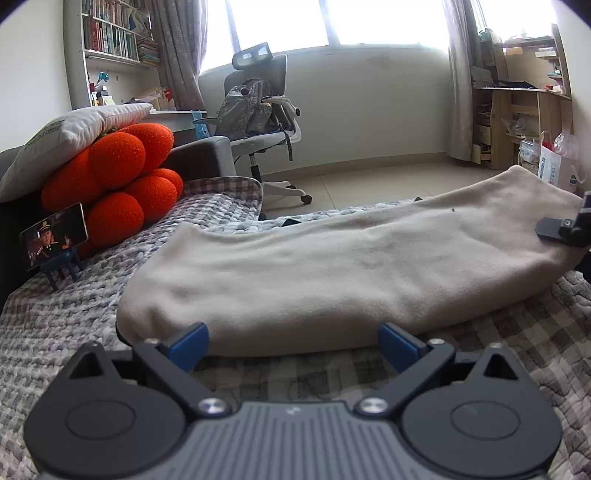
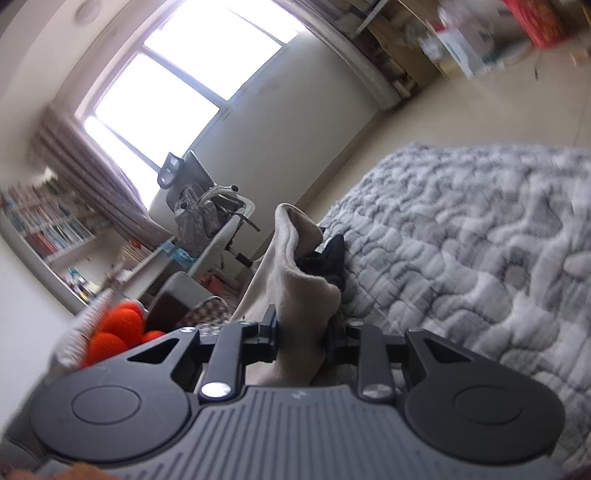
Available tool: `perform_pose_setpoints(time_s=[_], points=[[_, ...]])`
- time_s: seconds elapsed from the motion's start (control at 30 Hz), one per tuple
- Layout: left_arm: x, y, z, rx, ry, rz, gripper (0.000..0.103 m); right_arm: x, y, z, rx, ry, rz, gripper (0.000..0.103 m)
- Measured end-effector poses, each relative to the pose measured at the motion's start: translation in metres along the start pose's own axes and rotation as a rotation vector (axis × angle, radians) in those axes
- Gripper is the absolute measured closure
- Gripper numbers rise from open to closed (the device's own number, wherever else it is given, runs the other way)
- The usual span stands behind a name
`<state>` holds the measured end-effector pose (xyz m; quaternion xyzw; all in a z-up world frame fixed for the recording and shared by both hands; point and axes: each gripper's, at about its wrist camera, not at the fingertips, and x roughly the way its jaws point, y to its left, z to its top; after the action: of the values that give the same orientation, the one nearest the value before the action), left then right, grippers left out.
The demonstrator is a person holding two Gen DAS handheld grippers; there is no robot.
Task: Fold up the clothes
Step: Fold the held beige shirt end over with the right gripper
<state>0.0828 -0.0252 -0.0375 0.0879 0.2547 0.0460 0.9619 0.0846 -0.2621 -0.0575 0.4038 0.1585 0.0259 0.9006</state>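
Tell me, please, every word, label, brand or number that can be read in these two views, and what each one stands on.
No text can be read with certainty.
White pillow: a line of grey print, too small and slanted to read.
Book spines on the shelf: too small.
White paper bag on the floor: blue print, too blurred.
Phone screen: a picture, no legible words.
Right wrist view: blurred throughout.

Office chair (image 1: pixel 258 110), orange cushion (image 1: pixel 114 184), bookshelf (image 1: pixel 110 33)

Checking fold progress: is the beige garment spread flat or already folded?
Folded: the beige garment lies doubled into a long thick band on the blanket, with a rounded fold edge nearest the left wrist camera.
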Motion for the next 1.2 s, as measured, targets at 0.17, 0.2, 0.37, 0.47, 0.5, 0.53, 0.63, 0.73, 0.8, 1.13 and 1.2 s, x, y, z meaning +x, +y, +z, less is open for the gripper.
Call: perform_pose_setpoints(time_s=[0.17,0.2,0.37,0.47,0.5,0.53,0.63,0.73,0.8,1.13,1.2], points=[[-0.001,0.002,0.000,-0.015,-0.002,-0.013,0.004,0.002,0.016,-0.004,-0.087,-0.031,-0.029,0.077],[-0.001,0.003,0.000,-0.018,-0.002,-0.014,0.004,0.003,0.020,-0.005,-0.105,-0.039,-0.032,0.077],[-0.010,0.013,0.002,-0.068,-0.044,-0.033,0.005,0.006,0.038,-0.011,-0.248,-0.078,-0.054,0.078],[-0.032,0.035,0.008,-0.102,-0.117,-0.062,0.005,0.006,0.054,-0.018,-0.368,-0.119,-0.079,0.078],[-0.040,0.045,0.010,-0.114,-0.144,-0.063,0.005,0.006,0.060,-0.021,-0.414,-0.141,-0.088,0.078],[-0.042,0.060,0.013,-0.145,-0.147,-0.057,0.005,0.007,0.067,-0.024,-0.455,-0.158,-0.092,0.078],[-0.050,0.105,0.021,-0.245,-0.155,-0.034,0.005,0.011,0.085,-0.033,-0.560,-0.189,-0.079,0.078],[-0.050,0.156,0.023,-0.403,-0.181,0.020,0.006,0.013,0.109,-0.047,-0.662,-0.186,-0.012,0.079],[-0.047,0.182,0.025,-0.486,-0.182,0.039,0.007,0.017,0.130,-0.058,-0.727,-0.168,0.052,0.080],[-0.033,0.218,0.014,-0.614,-0.142,-0.042,0.009,0.069,0.209,-0.162,-1.179,-0.009,0.141,0.082],[-0.031,0.223,0.011,-0.628,-0.129,-0.048,0.009,0.071,0.209,-0.176,-1.244,0.021,0.157,0.083]])
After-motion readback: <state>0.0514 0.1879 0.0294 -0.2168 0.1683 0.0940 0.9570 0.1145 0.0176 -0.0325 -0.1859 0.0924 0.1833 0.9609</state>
